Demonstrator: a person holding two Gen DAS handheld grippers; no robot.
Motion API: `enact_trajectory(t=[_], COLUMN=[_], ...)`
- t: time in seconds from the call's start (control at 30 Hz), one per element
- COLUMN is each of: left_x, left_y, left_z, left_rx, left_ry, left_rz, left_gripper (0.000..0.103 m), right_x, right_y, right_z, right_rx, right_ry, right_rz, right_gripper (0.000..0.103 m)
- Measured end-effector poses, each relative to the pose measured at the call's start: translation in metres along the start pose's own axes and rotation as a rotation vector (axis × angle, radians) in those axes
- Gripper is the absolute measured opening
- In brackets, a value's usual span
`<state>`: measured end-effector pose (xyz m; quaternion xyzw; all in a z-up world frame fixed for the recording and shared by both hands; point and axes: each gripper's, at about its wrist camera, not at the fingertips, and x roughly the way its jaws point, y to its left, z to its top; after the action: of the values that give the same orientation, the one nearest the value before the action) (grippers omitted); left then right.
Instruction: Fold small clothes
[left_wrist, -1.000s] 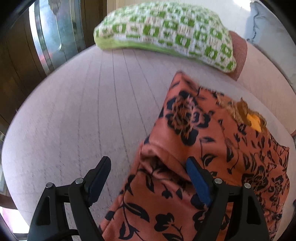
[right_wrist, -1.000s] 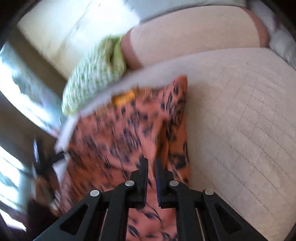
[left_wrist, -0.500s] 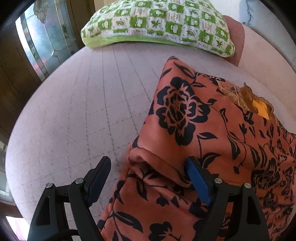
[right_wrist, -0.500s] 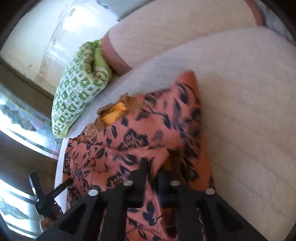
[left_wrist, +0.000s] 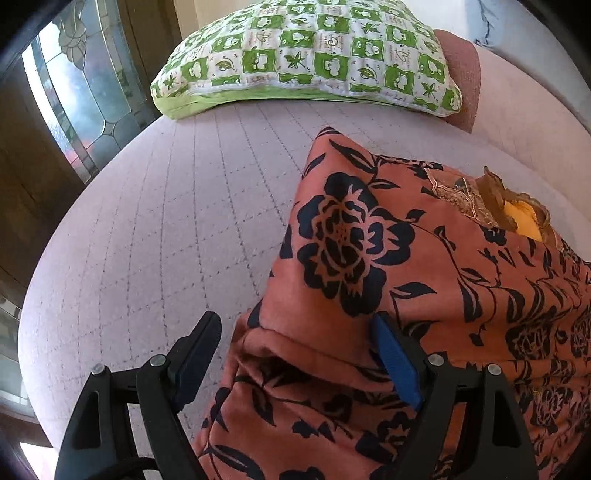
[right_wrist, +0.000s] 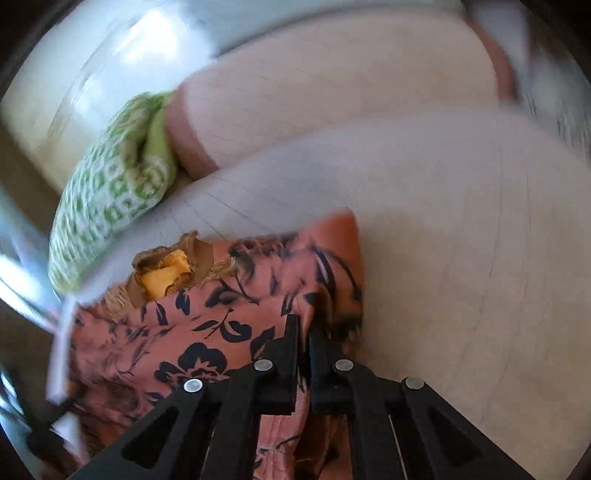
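The right gripper (right_wrist: 303, 330) fingers are being kept pinched on the floral garment (right_wrist: 207, 332), which is lying on the quilted sofa seat (left_wrist: 166, 229). The left gripper (left_wrist: 295, 347) fingers are being held wide astride its folded edge. The fold is best laid flat and aligned before release.

Bright daylight, right-wrist view motion-blurred

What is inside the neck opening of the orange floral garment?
Yellow cloth shows inside the orange floral garment, ringed by brown-gold trim. The garment covers the rest of it.
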<state>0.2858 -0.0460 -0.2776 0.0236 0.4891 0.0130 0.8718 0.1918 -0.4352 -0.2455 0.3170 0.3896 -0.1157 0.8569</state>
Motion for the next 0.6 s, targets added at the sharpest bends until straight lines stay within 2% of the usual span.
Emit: enact_trajectory(t=[0.07,0.13,0.2,0.23,0.3,0.4,0.5,0.53,0.6], left_x=[-0.001,-0.002,-0.003,-0.004,-0.004,-0.008,-0.007,-0.007,-0.006], left_y=[0.004,0.009,0.008,0.007,0.003,-0.003,-0.004,-0.002,0.004], left_z=[-0.001,-0.004,-0.007,-0.007,-0.008,-0.012,-0.015,-0.015,-0.015], left_rx=[-0.012,-0.027,-0.038,-0.038,-0.028,-0.002,0.027,0.026,0.014], left_ry=[0.003,0.003,0.001,0.0,-0.003,-0.008,0.002,0.005,0.011], left_rz=[-0.012,-0.021,-0.026,-0.028,-0.033,-0.032,-0.024,-0.027,-0.035], left_gripper=[0.084,0.084,0.084,0.084,0.084,0.084,0.084,0.085,0.085], right_x=[-0.019,-0.05,-0.069,-0.073,-0.06,-0.03,0.003,-0.001,-0.007], right_y=[-0.003,0.004,0.012,0.019,0.035,0.054,0.043,0.033,0.023], right_z=[0.006,0.011,0.006,0.0,-0.006,-0.022,-0.037,-0.038,-0.039], right_rx=[0.033,-0.005,-0.029,-0.051,-0.115,-0.21,-0.187,-0.149,-0.106], right_ry=[-0.048,-0.16,-0.222,-0.21,-0.116,0.026,0.201,0.18,0.195], right_rz=[0.016,-0.016,0.01,0.054,0.078,0.041,-0.047,-0.005,0.011], right_gripper=[0.006,0.006,0.009,0.01,0.01,0.009,0.01,0.009,0.009])
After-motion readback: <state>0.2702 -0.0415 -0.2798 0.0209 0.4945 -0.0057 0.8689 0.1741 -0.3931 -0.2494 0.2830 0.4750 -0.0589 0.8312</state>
